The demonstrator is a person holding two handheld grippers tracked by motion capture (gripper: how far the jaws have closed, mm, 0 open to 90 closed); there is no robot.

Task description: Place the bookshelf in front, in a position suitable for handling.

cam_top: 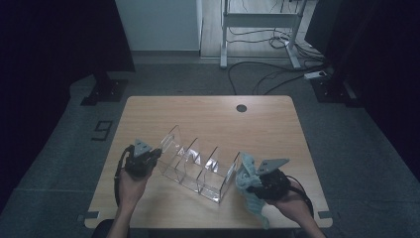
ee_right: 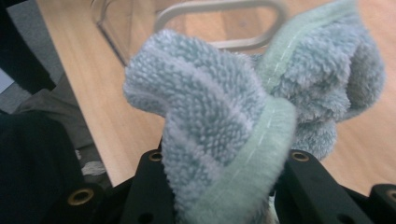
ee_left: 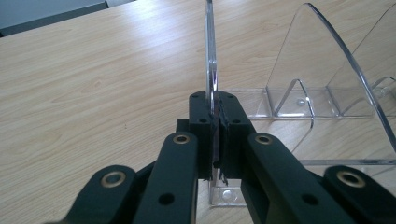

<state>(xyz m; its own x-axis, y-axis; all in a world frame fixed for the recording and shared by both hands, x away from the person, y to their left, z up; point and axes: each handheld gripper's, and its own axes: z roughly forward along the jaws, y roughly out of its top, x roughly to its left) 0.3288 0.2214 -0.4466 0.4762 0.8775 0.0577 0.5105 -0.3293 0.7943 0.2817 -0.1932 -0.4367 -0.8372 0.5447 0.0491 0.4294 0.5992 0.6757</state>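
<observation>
In the high view, a clear acrylic rack (cam_top: 198, 166) with upright dividers lay on the wooden table (cam_top: 213, 114), its long axis running slantwise from the near right toward the far left. Its transparent walls were hard to trace against the wood, and the count of dividers was uncertain. The left gripper (cam_top: 157, 154) sat at the rack's left end, its jaw tips hidden by the gripper body and the person's hand. The right gripper (cam_top: 249, 184) was at the rack's right end with a pale green-blue cloth (cam_top: 246, 174) bunched in front of it; part of the cloth hung down past the hand and was cut off near the table's near edge.

In the left gripper view, the left gripper (ee_left: 216, 122) was clenched on the edge of the rack's (ee_left: 322, 70) end panel, which stood upright between the black jaws and rose out of the top of the frame. The rounded, sloped dividers leaned off to the right, and the farthest was cut by the frame's right edge.

In the right gripper view, the right gripper (ee_right: 224, 186) grasped the cloth (ee_right: 219, 116), a terry towel with a stitched hem, folded over itself and rising up from between the jaws. It covered the jaw tips and most of the rack (ee_right: 219, 18) behind, of which a blurred rounded rim showed at the top.
</observation>
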